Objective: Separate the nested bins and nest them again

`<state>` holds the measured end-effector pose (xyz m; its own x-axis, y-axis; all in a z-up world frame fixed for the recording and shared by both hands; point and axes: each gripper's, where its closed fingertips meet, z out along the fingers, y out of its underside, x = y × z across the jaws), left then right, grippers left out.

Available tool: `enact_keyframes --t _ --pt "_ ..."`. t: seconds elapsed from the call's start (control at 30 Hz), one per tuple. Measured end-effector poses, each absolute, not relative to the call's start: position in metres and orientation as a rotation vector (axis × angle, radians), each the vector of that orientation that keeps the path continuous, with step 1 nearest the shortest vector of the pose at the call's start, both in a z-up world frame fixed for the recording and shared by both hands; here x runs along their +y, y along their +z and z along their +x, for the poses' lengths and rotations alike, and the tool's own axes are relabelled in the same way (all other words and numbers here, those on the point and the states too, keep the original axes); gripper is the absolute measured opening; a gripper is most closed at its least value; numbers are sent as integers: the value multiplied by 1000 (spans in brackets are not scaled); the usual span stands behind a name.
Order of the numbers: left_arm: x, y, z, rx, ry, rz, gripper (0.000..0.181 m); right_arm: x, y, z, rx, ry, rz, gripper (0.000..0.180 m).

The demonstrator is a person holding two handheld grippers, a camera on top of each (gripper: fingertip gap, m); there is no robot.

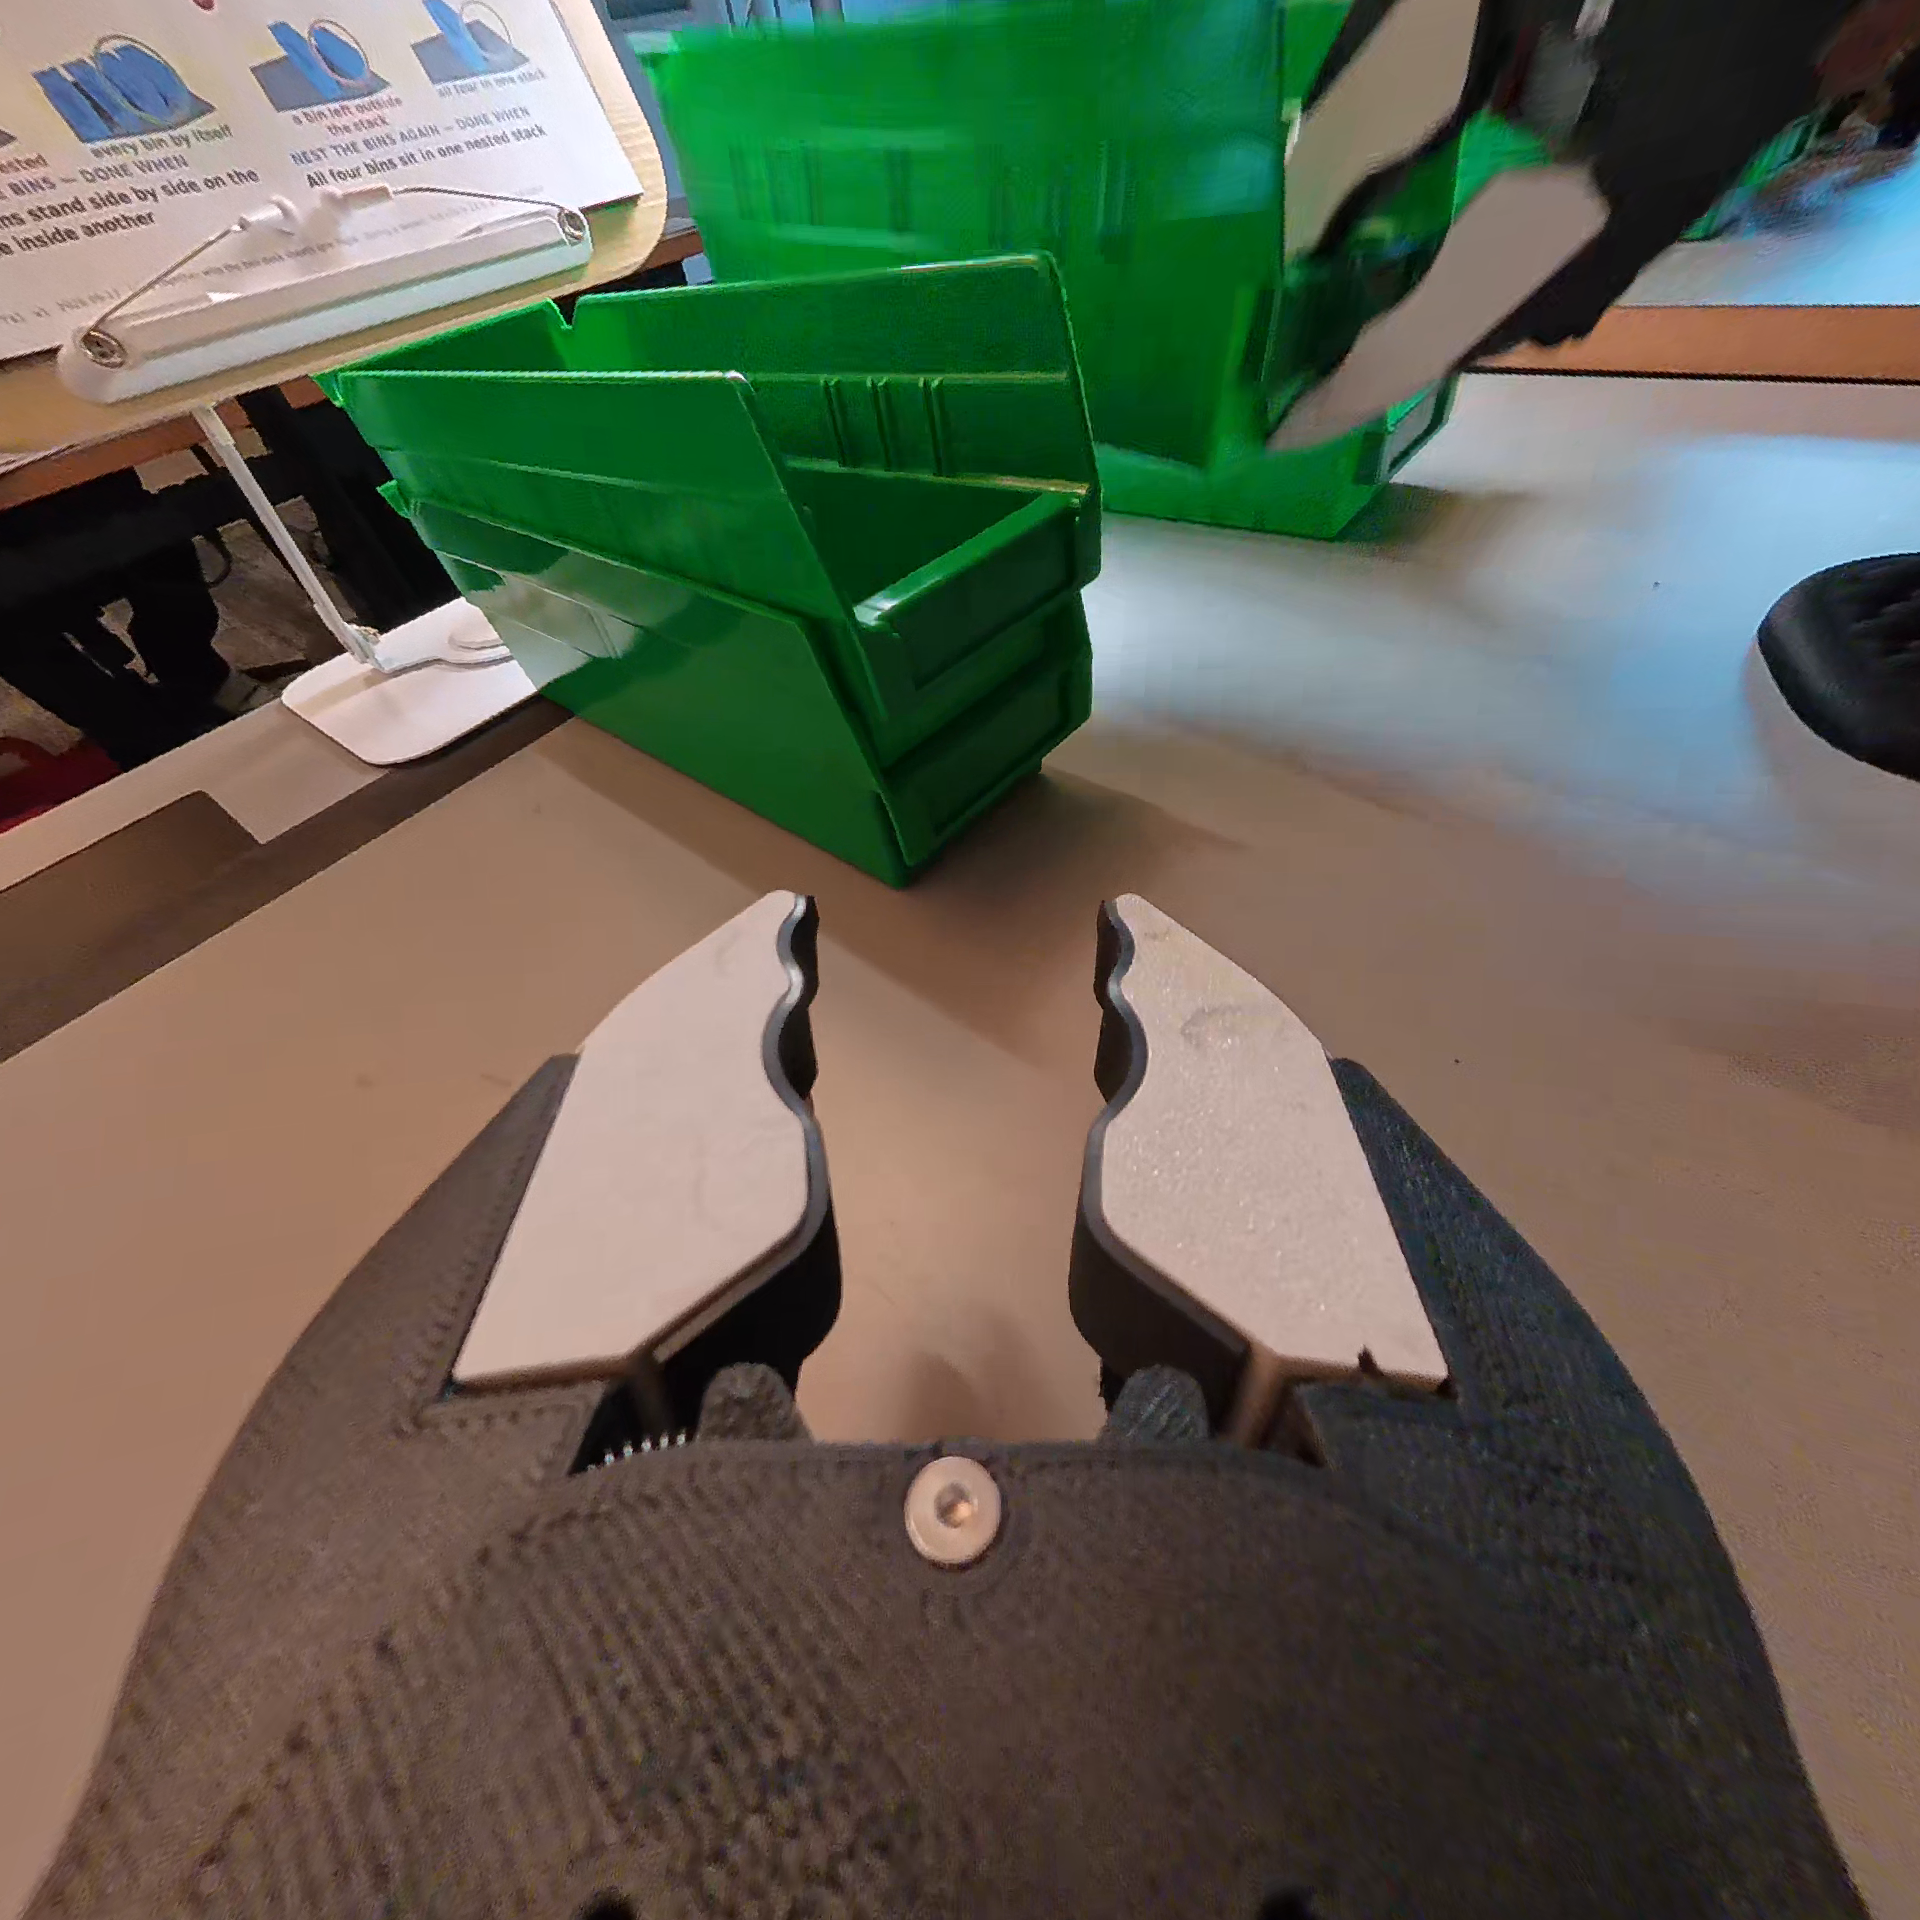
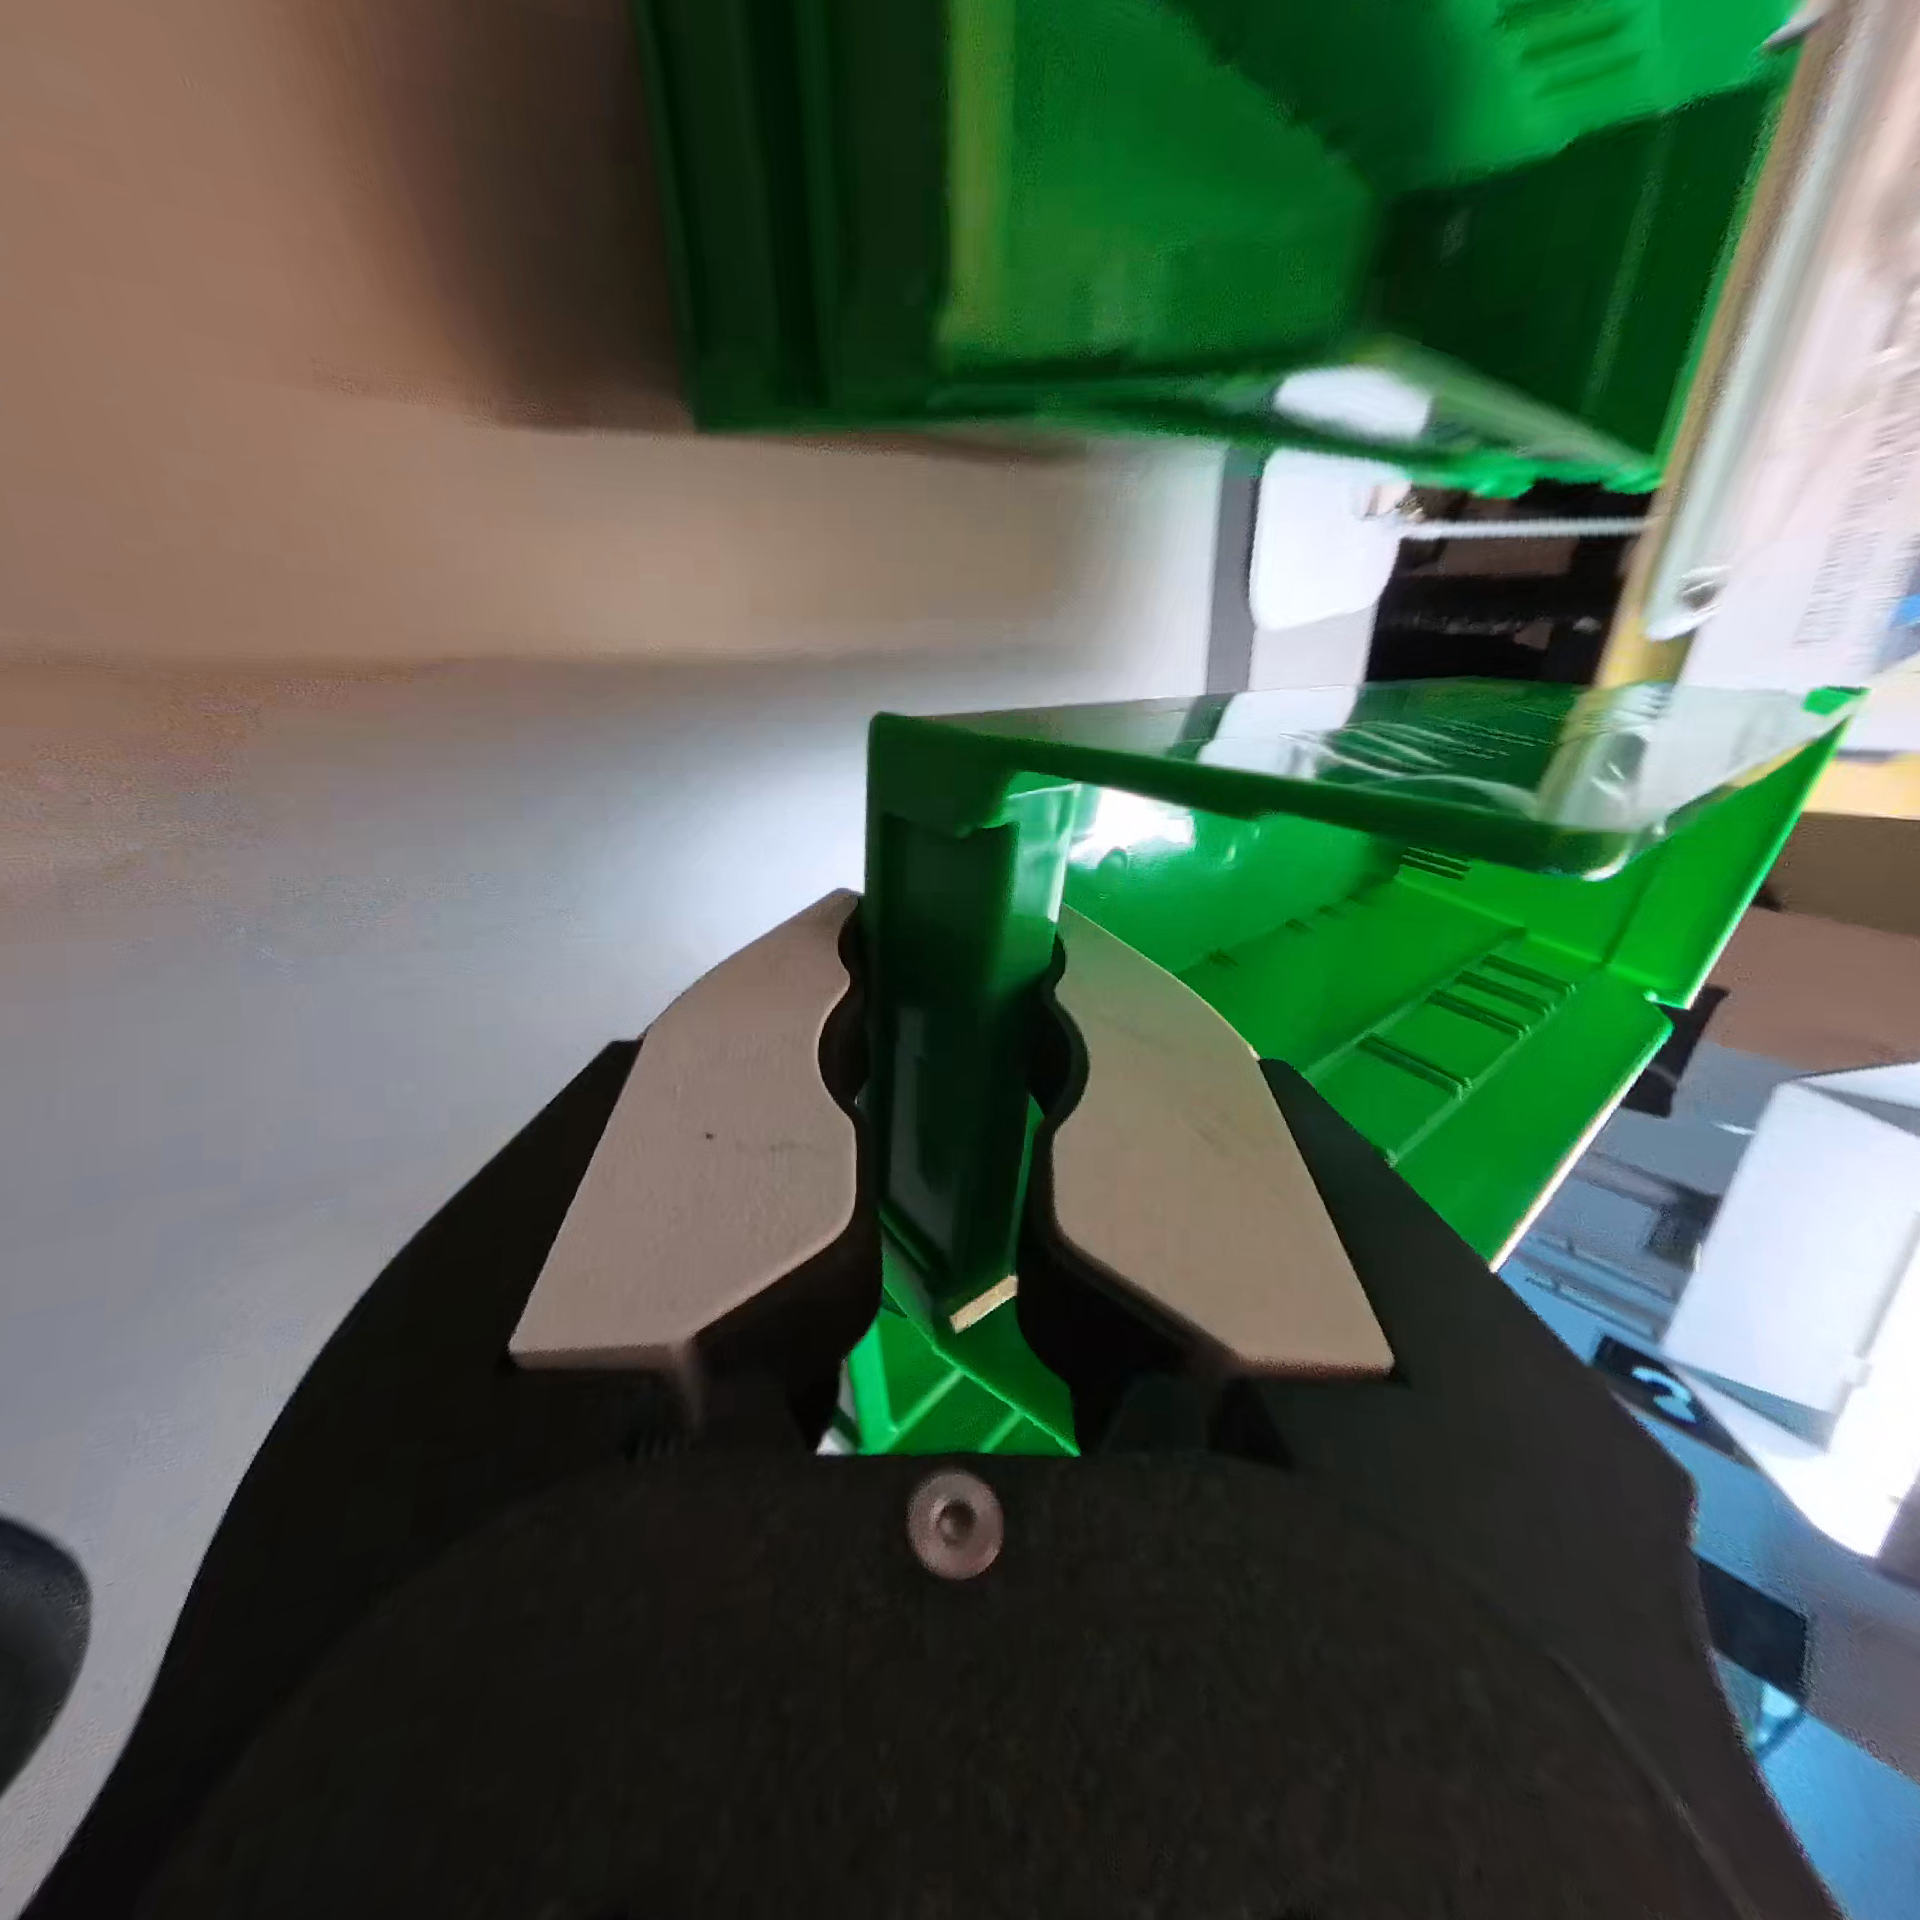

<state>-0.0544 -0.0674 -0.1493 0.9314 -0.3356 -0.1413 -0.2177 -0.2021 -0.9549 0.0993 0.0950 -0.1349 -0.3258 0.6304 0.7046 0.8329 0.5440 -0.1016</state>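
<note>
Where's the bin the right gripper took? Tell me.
In the left wrist view, the lifted bin sits upper right, behind the nested stack, clamped at its wall by the right gripper.

The black left gripper with grey finger plates (image 1: 956, 935) hangs low, jaws parted and empty. The matching black right gripper (image 2: 956, 971) is rolled sideways, jaws clamped.

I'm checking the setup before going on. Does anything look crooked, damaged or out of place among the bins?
No damage shows. The nested stack on the table sits a little uneven, the upper bins tilted in the lowest. One separate bin is clamped by its front lip in the right gripper.
</note>
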Motion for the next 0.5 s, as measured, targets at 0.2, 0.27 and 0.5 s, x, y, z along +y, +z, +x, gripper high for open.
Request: enact_keyframes --t 0.2,0.27,0.5 --pt "-68 -149 -53 431 -84 -1784 52 60 -54 55 -2086 -244 -1074 27" --pt "-69 -148 -54 437 -65 -1779 52 50 -43 34 -2108 -203 -1061 27" --pt "-72 -143 -59 441 -16 -1754 51 50 -67 -16 -2196 -227 -1134 28"
